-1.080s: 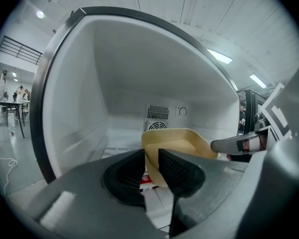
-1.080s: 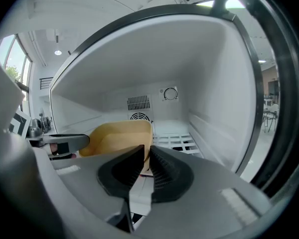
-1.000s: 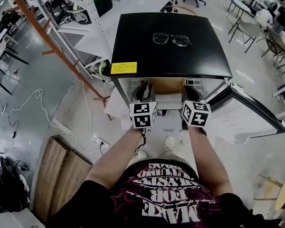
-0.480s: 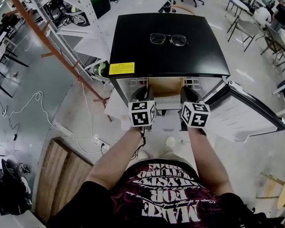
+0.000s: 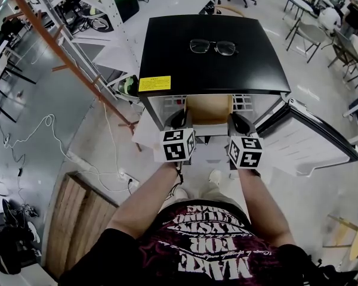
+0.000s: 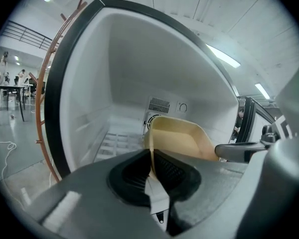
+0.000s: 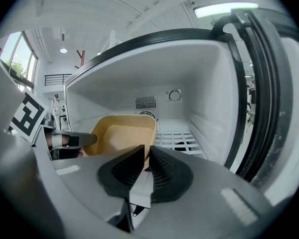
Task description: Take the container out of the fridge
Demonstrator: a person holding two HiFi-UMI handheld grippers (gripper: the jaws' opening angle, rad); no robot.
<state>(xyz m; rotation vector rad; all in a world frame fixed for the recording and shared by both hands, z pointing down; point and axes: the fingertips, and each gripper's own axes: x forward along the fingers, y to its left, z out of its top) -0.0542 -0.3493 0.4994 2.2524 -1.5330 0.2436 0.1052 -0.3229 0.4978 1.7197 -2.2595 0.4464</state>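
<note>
Clamping the left wall of the tan container (image 6: pixel 182 138), the left gripper (image 6: pixel 152 156) has its jaws nearly together, with the thin rim pinched between the ribbed pads. The right gripper (image 7: pixel 145 156) mirrors it on the container's right wall. Its jaws have just eased a touch wider, but the pads are pressed on the rim, so it has hold too.

One grip per side makes sense, since an open, shallow tub carried by one edge would tip. Both grippers point slightly downward and reach in side by side from the front.

The container sits at the front edge of the fridge (image 5: pixel 212 52) interior, just inside the opening, above the wire shelf (image 7: pixel 182 139). I can't tell whether it rests on the shelf or is lifted clear, and it looks empty.

The fridge door (image 5: pixel 310 139) is swung wide to the right, so the way out is clear. Glasses (image 5: pixel 213 47) lie on the fridge top near the back edge, well apart from the action. The container looks about halfway out and needs a straight, level pull back.
</note>
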